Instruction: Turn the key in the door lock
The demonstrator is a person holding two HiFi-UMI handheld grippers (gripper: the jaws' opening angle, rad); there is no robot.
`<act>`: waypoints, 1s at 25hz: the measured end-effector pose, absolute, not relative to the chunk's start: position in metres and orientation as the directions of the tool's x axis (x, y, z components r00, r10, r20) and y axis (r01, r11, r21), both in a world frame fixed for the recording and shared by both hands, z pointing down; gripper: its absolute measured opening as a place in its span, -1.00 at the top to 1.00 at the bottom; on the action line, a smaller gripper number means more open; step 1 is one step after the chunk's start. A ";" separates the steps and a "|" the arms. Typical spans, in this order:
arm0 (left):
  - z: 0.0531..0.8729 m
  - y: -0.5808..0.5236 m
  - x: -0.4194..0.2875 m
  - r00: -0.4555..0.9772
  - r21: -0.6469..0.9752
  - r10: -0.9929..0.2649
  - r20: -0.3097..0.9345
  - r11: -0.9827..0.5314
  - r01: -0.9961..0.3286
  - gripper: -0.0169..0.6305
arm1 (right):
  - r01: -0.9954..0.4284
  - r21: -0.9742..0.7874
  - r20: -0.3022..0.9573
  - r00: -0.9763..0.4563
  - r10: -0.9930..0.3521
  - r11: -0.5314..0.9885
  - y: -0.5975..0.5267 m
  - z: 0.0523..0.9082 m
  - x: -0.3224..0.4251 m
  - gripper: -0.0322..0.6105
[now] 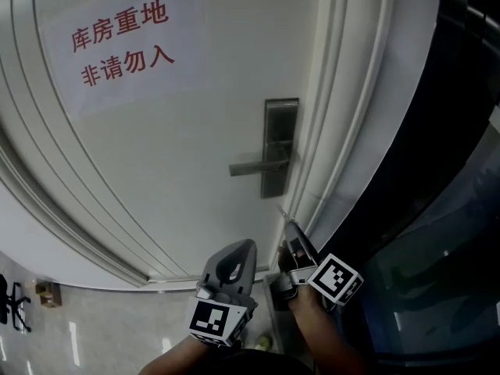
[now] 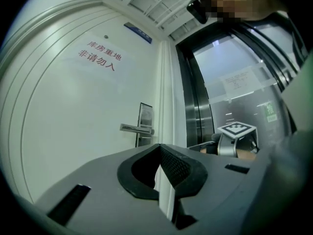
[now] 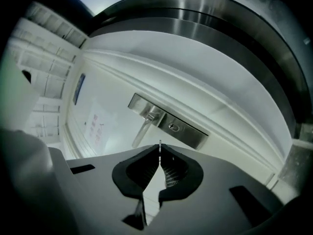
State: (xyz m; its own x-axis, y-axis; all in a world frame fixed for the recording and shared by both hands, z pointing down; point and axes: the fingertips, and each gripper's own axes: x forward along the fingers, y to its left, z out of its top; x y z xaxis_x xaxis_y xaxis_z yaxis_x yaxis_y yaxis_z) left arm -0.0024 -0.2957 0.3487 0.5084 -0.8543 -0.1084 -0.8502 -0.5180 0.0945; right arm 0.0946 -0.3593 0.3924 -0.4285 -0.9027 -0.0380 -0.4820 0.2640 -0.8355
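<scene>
1. The white door (image 1: 156,170) is seen shut in its frame, with a paper sign (image 1: 125,41) stuck on its upper part. It is the fixed, rigid mass against which any push on the key will be taken.
2. The metal lock plate (image 1: 280,147) is mounted near the door's right edge and carries the lever handle (image 1: 254,166), which lies level and points left. Both are judged stiff and smooth.
3. The left gripper (image 2: 159,151) is held low and well apart from the lock, with its jaws brought together on nothing.
4. The right gripper (image 3: 160,153) is held below the lock plate and aimed at it, with its jaws pinched together on the key.
5. The keyhole (image 3: 172,127) is seen on the plate just beside the lever's hub. It is empty, so the turn has not yet been started.
6. The key (image 3: 160,144) is shown edge-on, as a thin blade standing out past the jaw tips, near the keyhole but apart from it. It is judged light, hard and slippery, and likely to twist in the pads. It is best held flat across the bow, with the blade left free and lined up before any force is applied.
</scene>
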 end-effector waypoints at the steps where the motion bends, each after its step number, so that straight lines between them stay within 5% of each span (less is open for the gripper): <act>1: 0.349 -0.303 -0.004 0.512 0.096 -0.852 -0.108 -0.521 -0.848 0.93 | -0.442 -0.867 -0.026 -0.420 -0.907 0.229 -0.367 0.398 0.093 0.84; 11: 0.357 -0.354 -0.009 0.541 0.098 -0.837 -0.085 -0.547 -0.831 0.93 | -0.139 -0.986 -0.046 -0.301 -0.952 0.092 -0.430 0.417 0.099 0.84; 25: 0.359 -0.371 -0.008 0.545 0.081 -0.836 -0.070 -0.549 -0.832 0.93 | -0.066 -0.990 -0.103 -0.283 -0.953 0.127 -0.447 0.412 0.095 0.84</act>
